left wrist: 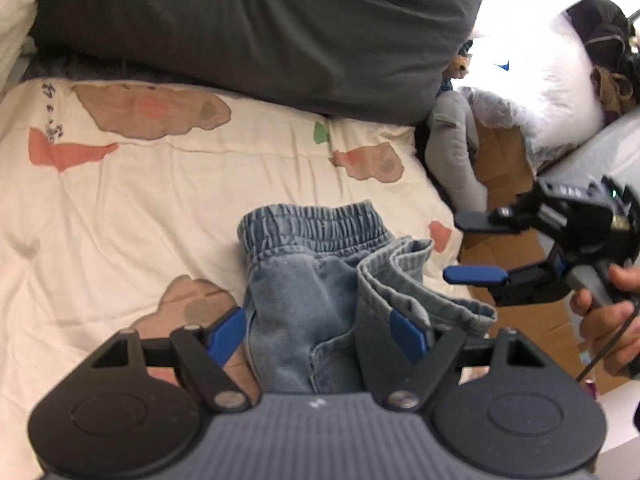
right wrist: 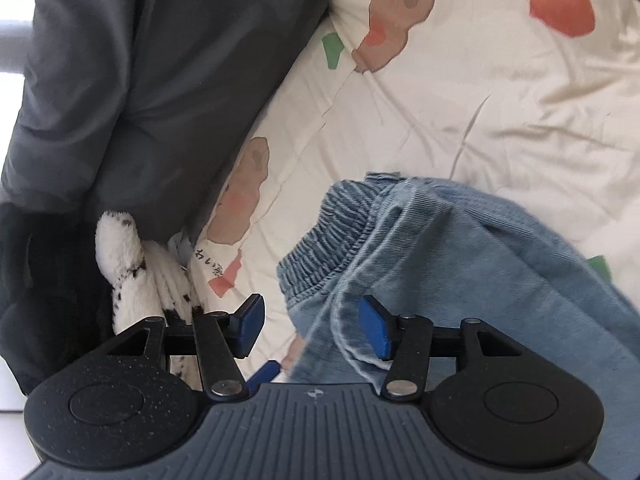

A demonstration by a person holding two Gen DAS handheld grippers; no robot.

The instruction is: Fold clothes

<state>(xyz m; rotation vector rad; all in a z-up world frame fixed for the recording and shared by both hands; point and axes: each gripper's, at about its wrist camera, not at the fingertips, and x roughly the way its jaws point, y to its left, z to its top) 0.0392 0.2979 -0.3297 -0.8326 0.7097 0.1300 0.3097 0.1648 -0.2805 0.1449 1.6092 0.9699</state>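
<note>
The folded blue jeans (left wrist: 320, 292) lie on the cream printed bed cover (left wrist: 160, 200), elastic waistband toward twelve o'clock. The left tongs (left wrist: 318, 334) stand wide open astride the denim, their pads apparently not pressing it. At three o'clock the right tongs (left wrist: 476, 246), in a hand (left wrist: 612, 312), are parted and empty. A dark grey pillow (left wrist: 260, 28) lies at twelve.

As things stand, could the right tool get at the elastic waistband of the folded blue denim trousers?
Probably yes. The right tool hangs open just beside the elastic waistband of the folded blue denim trousers on the cream printed bedsheet, with nothing covering the band.
</note>
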